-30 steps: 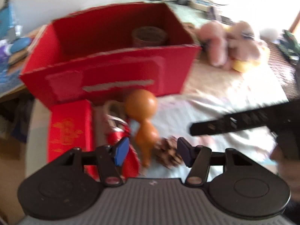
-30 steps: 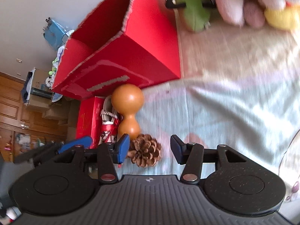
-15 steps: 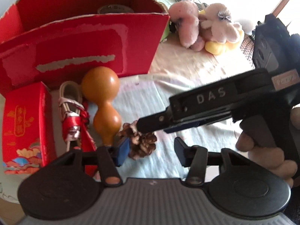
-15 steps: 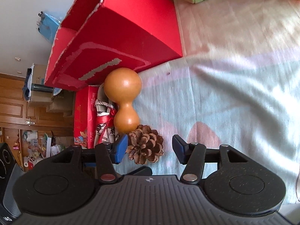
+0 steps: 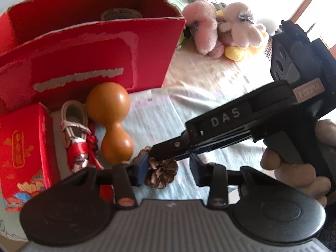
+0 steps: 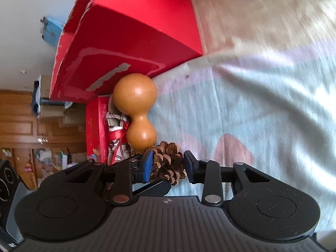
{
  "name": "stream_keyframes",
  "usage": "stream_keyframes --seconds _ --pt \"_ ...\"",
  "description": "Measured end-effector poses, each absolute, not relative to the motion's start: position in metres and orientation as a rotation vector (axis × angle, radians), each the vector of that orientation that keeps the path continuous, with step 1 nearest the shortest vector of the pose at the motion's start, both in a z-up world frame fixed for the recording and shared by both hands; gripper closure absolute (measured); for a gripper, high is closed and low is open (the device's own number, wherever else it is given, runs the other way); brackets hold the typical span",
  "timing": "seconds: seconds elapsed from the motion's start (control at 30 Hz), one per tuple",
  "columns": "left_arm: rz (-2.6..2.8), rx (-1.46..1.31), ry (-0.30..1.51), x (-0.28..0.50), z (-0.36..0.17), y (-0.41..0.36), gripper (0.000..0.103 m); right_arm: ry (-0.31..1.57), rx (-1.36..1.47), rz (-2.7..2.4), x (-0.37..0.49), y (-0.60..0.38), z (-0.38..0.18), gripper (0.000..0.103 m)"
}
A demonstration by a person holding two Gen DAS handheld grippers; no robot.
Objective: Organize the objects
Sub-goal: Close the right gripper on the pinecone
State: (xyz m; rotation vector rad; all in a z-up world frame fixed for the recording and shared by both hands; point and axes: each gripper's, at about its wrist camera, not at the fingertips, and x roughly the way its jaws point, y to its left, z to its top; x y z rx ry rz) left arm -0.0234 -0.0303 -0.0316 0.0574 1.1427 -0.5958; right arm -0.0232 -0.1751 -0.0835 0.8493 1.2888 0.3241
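Observation:
A brown pine cone [image 5: 161,176] [image 6: 168,172] lies on the pale patterned cloth [image 6: 262,105], just in front of an orange gourd [image 5: 109,113] [image 6: 136,105]. My right gripper [image 6: 168,164] straddles the cone with its jaws closing, and both pads touch its scales. In the left wrist view the right gripper [image 5: 168,150] reaches in from the right, over the cone. My left gripper [image 5: 168,168] is also closing around the same cone. Its blue pad is close on the left, and a gap stays on the right.
A big open red box [image 5: 88,48] [image 6: 130,33] stands behind the gourd with a tape roll [image 5: 120,13] inside. A small red box [image 5: 23,147] and a little shoe [image 5: 73,126] lie left of the gourd. Plush toys [image 5: 220,35] sit at the back right.
Both grippers have sunk toward the pine cone and their jaws have narrowed. The right gripper has come into the left wrist view and now reaches over the cone.

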Motion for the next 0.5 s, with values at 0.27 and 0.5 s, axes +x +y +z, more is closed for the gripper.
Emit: stream_keyframes --seconds 0.27,0.5 --pt "-0.655 0.081 1.151 -0.023 -0.031 -0.024 0.053 1.244 0.836 0.292 -0.028 -0.180 -0.074 0.049" --pt "-0.660 0.075 1.152 -0.020 -0.033 -0.015 0.050 1.275 0.811 0.323 -0.029 -0.164 -0.078 0.051"
